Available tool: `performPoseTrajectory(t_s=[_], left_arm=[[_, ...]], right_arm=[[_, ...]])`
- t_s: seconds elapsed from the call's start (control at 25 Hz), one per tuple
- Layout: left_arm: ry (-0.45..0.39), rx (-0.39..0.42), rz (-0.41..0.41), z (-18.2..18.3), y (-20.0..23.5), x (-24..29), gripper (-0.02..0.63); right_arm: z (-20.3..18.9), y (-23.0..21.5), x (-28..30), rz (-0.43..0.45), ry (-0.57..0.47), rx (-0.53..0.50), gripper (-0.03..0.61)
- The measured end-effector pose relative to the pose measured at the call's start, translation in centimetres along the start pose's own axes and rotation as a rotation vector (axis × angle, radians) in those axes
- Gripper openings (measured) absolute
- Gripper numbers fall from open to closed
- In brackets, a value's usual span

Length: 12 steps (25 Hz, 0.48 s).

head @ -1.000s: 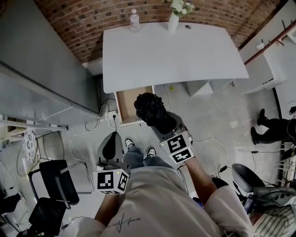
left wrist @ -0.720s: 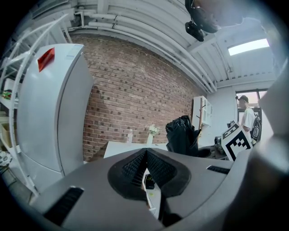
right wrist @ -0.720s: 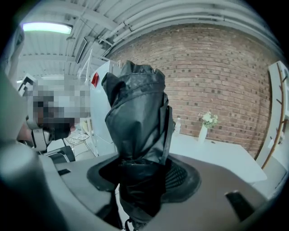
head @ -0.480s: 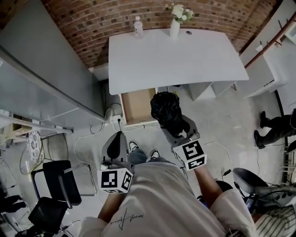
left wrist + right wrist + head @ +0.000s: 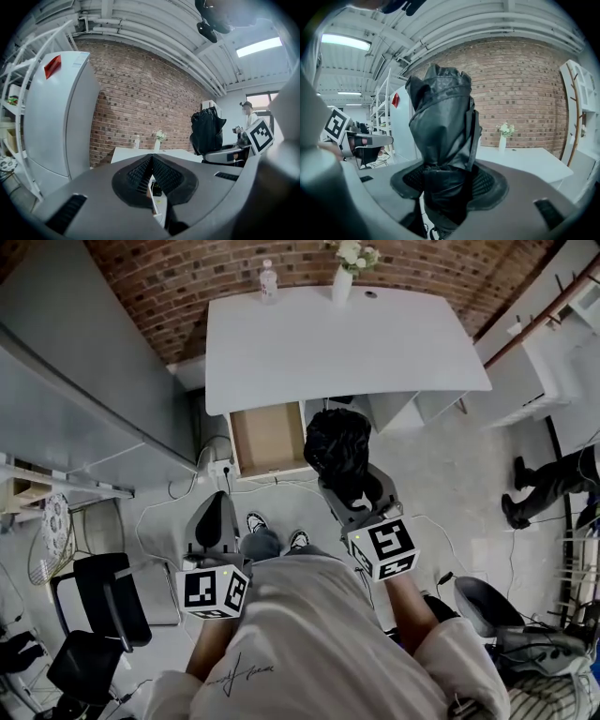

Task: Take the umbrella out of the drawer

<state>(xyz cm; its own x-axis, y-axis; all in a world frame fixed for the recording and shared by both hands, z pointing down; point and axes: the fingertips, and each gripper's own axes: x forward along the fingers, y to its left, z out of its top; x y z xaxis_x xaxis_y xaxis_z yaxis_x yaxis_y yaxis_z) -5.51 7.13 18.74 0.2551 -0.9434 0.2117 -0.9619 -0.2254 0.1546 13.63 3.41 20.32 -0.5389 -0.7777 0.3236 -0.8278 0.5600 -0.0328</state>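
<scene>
Looking down from the head view: red brick wall (image 5: 187,277) runs behind the white rectangular tabletop (image 5: 347,343). Tall pale-grey cabinet (image 5: 84,371) stands off the tabletop's left edge.

Light-brown wooden drawer (image 5: 267,437) is pulled out open under the tabletop's near-left corner. Its wooden bottom is in plain view.

Black folded fabric umbrella (image 5: 337,451) is out of the drawer. It's held in the air just right of the drawer, its far end up against the tabletop's near edge. The right gripper view shows it standing roughly upright, crumpled canopy on top (image 5: 440,122).

Right tool (image 5: 342,479) is clenched on the umbrella's lower part. Both pads press against the fabric (image 5: 445,183), and the jaws sit wide because the bundle is thick.

Left tool (image 5: 216,502) hangs lower left, well apart from the umbrella and short of the drawer front. Its jaws are closed together at the tips with nothing between them (image 5: 152,176).

White vase with white flowers (image 5: 343,282) sits at the tabletop's far edge, near the middle. Clear plastic bottle (image 5: 268,282) is at the same edge, nearer the far-left corner.
</scene>
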Motion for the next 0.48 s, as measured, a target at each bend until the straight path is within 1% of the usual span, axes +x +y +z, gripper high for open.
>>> performPoseTrajectory(t_s=[0.48], left_arm=[[-0.013, -0.011, 0.010, 0.80, 0.67, 0.11, 0.011]], right_arm=[[0.37, 0.03, -0.67, -0.014, -0.001, 0.006, 0.247]])
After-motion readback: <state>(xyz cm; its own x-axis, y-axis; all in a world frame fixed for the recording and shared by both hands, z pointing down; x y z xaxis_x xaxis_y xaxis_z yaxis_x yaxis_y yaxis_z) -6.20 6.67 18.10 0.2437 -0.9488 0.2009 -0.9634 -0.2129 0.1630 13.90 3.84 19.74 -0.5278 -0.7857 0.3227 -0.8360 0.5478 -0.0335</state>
